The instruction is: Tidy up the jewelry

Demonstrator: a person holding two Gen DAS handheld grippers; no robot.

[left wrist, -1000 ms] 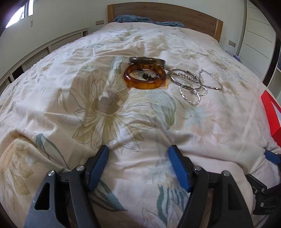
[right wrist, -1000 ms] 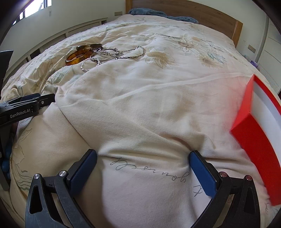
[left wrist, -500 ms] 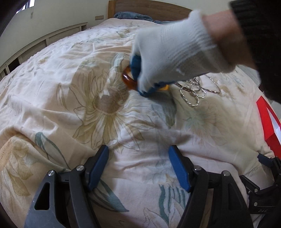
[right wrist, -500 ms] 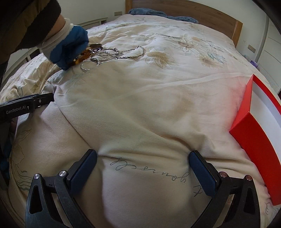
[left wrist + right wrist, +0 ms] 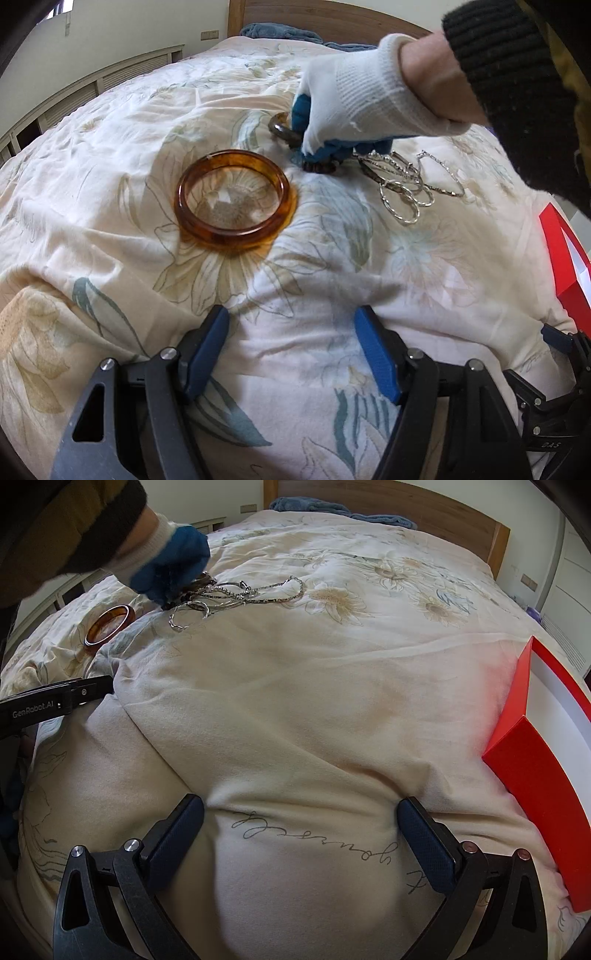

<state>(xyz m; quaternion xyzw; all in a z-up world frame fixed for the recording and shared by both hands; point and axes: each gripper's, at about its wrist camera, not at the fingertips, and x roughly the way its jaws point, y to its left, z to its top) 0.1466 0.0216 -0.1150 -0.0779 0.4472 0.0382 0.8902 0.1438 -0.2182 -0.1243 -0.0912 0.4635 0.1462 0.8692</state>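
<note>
Both fisheye views sit low over the floral duvet (image 5: 258,110), facing the headboard (image 5: 424,513). The left wrist view is nearer the amber bangle (image 5: 233,197); the right wrist view sees it far left (image 5: 109,626). The 2 share the silver bracelets (image 5: 402,184) and red box (image 5: 535,760).

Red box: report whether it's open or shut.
Open. The red box shows its white inside past the rim, with no lid over it; contents cannot be told.

Amber bangle (image 5: 235,200) flat on quilt (image 5: 110,155)
</note>
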